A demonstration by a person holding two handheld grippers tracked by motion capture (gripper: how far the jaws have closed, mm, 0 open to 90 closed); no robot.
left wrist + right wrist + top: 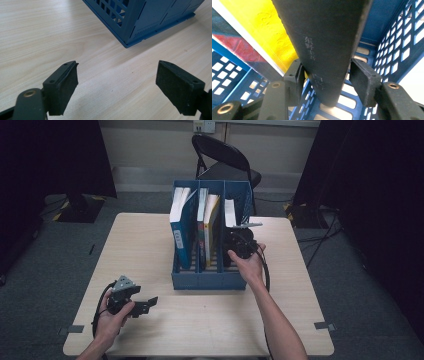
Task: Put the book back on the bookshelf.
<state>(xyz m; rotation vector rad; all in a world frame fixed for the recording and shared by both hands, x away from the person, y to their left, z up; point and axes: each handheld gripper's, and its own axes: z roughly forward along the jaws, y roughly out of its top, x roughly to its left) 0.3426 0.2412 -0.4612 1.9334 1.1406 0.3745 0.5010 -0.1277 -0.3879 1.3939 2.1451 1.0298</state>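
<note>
The right gripper (325, 82) jaws clamp the stiff, slim black book (324, 45) by its spine; left gripper (116, 86) jaws gape empty.

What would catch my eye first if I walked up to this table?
Probably the blue file rack mid-table, holding several books. The right gripper reaches into its right compartment, jaws on either side of a dark book. The left gripper rests open near the table's front left.
</note>
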